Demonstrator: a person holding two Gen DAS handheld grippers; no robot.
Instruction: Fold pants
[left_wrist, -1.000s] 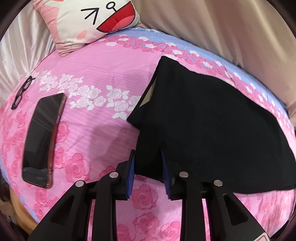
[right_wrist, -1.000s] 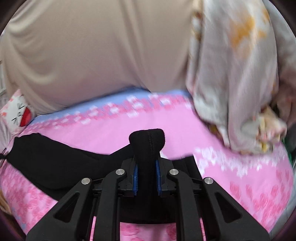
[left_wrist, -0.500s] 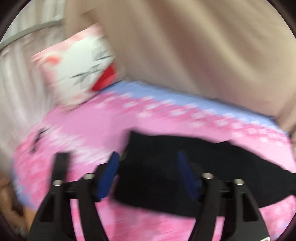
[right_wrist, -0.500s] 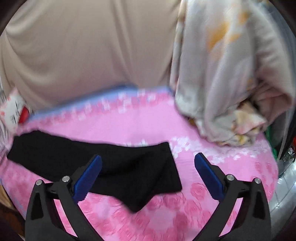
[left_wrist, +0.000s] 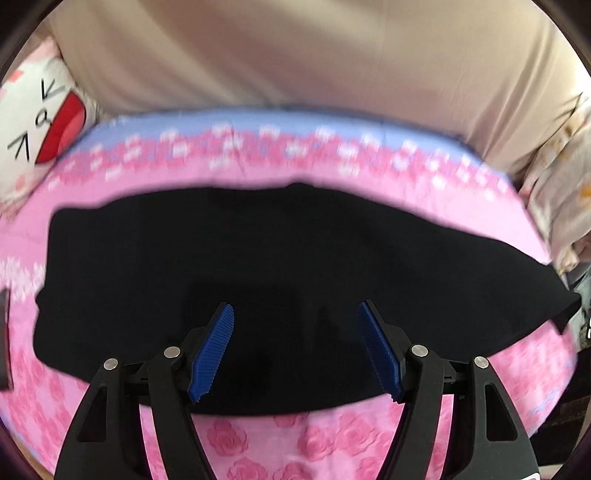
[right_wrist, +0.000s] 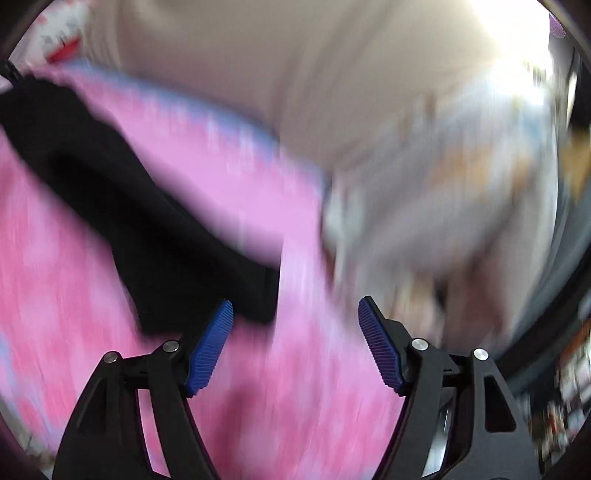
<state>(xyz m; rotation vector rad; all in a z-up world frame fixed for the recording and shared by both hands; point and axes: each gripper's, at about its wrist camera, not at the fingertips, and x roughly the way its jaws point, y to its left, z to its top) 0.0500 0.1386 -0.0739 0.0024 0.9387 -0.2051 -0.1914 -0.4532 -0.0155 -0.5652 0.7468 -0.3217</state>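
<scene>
The black pants lie flat on the pink flowered bedspread, folded into one long band that runs across the bed from left to right. The left end is broad and squared off, and the band narrows toward the right end. Seen from the right, their end is blurred.

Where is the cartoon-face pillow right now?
In the left wrist view, the cartoon-face pillow sits at the far left edge, at the back of the pink floral bedsheet against the beige curtain, beyond the black pants.
</scene>
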